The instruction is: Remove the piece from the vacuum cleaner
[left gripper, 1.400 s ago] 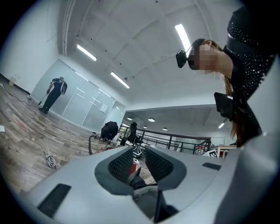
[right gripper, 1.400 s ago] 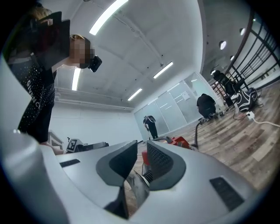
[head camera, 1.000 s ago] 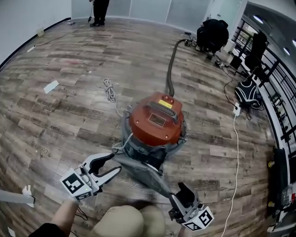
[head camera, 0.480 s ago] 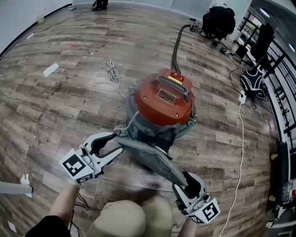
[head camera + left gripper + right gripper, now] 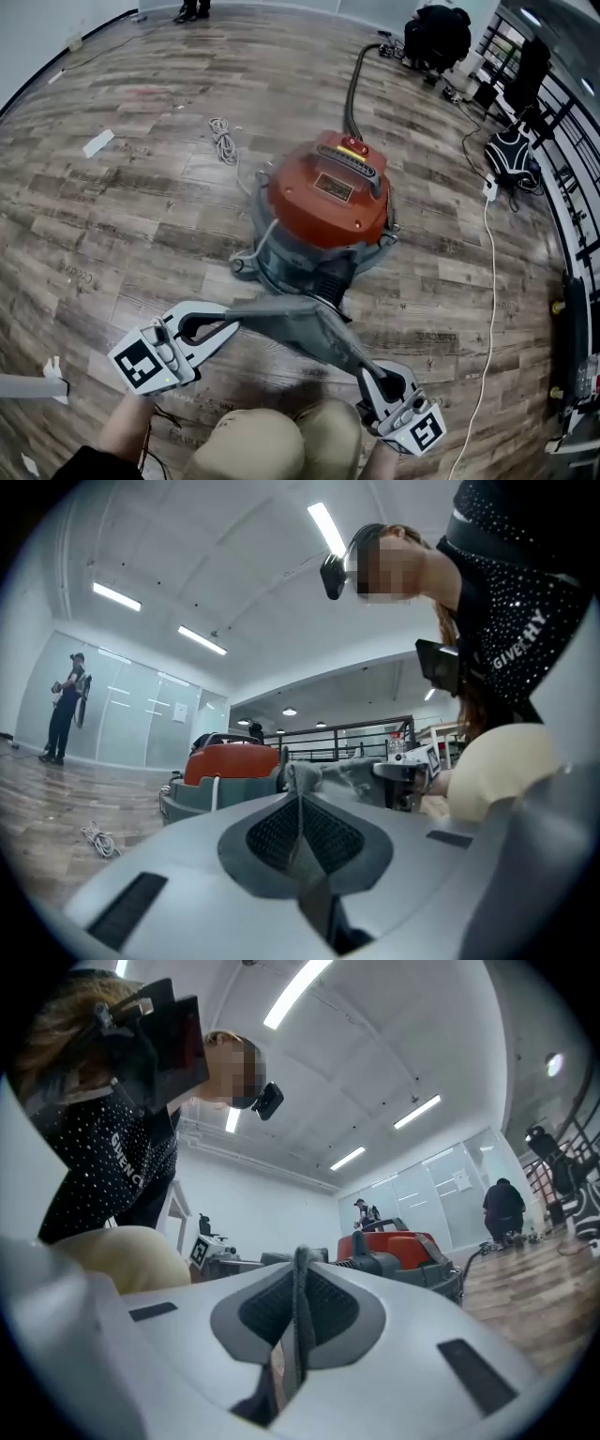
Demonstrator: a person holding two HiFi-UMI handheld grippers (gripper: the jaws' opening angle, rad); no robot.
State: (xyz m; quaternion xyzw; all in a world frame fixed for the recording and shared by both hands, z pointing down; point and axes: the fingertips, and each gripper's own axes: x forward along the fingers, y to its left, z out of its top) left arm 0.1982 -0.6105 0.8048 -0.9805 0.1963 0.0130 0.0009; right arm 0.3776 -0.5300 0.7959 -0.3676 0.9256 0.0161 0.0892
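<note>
Head view: grey fabric piece, long, flat and creased, drawn taut low over wood floor, directly in front of vacuum cleaner. Far edge just beside the cleaner's grey base; contact there not discernible.

Left end clamped in left gripper, right end in right gripper. Both pairs of jaws closing, with cloth pinched between the pads.

Left gripper view: thin grey fold of the piece nipped edge-on between dark ribbed pads, the rest bunched beyond the jaw tips, beside the cleaner.

Right gripper view: same dull grey weave, gripped as a narrow upright strip.

Cleaner: orange-red domed lid over grey lower body, black hose trailing away across the floor. White cord coiled well apart, to the left.
</note>
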